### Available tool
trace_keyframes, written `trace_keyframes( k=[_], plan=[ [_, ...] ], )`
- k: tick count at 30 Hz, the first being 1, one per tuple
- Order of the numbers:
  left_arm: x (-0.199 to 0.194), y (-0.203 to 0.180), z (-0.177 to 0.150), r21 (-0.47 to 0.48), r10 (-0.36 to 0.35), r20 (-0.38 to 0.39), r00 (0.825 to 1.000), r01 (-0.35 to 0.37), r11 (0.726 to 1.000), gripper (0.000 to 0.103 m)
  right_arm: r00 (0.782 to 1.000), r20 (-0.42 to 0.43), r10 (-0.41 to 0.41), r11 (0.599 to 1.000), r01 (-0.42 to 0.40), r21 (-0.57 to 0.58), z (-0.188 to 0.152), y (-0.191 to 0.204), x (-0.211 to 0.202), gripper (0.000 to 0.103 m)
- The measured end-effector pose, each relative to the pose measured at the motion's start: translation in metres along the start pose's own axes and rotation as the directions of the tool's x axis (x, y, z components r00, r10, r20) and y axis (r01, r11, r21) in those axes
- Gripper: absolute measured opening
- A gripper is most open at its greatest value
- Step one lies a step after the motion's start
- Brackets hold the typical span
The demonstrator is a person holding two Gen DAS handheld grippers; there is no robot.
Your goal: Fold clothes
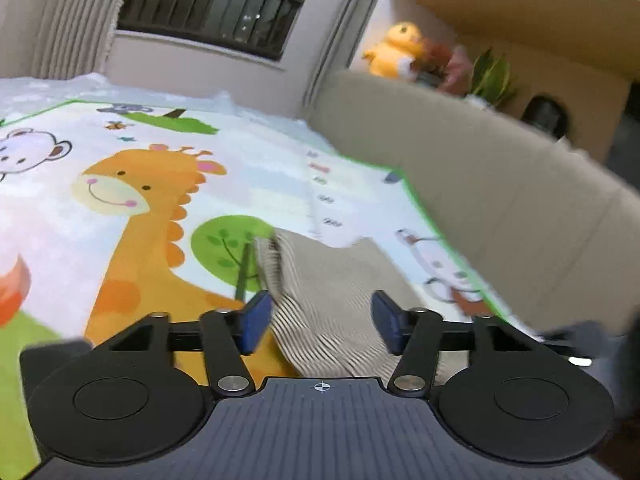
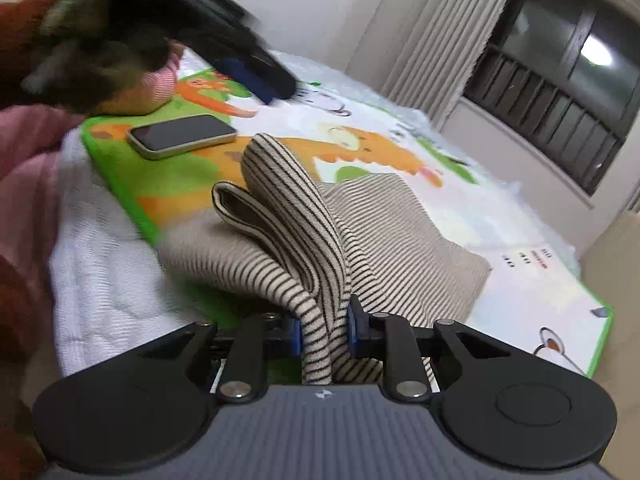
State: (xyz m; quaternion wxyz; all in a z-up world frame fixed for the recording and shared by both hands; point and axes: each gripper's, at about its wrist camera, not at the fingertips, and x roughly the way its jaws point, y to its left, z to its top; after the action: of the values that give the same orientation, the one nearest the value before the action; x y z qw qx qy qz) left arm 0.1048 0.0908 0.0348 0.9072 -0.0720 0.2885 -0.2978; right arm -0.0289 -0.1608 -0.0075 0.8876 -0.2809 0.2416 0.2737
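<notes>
A beige garment with thin dark stripes (image 2: 400, 232) lies on a cartoon animal play mat (image 2: 520, 248). My right gripper (image 2: 323, 332) is shut on a raised fold of it, and the pinched cloth stands up in a loop in front of the pads. In the left wrist view the same striped garment (image 1: 332, 300) runs under and between the blue pads of my left gripper (image 1: 322, 322), whose jaws stand apart without pressing on it. The left gripper (image 2: 256, 78) also shows blurred at the upper left of the right wrist view, held by a hand (image 2: 80, 40).
A phone (image 2: 182, 136) lies on the mat's green corner near the garment. A white quilted blanket (image 2: 100, 260) and pink cloth (image 2: 24, 168) lie to the left. A beige padded edge (image 1: 500, 200) borders the mat, with a yellow plush duck (image 1: 400, 48) behind it.
</notes>
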Motion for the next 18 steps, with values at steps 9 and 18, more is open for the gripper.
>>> trace_keyframes(
  k=[9,18],
  plan=[
    [0.100,0.028,-0.007,-0.045,-0.011,-0.211,0.977,0.002,0.999,0.049,0.999,0.010,0.042,0.996,-0.042,-0.077,0.069,-0.038,-0.054,0.019],
    [0.018,0.040,0.009,-0.023,0.041,-0.034,0.999,-0.042,0.999,0.047,0.992,-0.117,0.051,0.999,-0.052,-0.008,0.073,-0.131,0.115,0.025]
  ],
)
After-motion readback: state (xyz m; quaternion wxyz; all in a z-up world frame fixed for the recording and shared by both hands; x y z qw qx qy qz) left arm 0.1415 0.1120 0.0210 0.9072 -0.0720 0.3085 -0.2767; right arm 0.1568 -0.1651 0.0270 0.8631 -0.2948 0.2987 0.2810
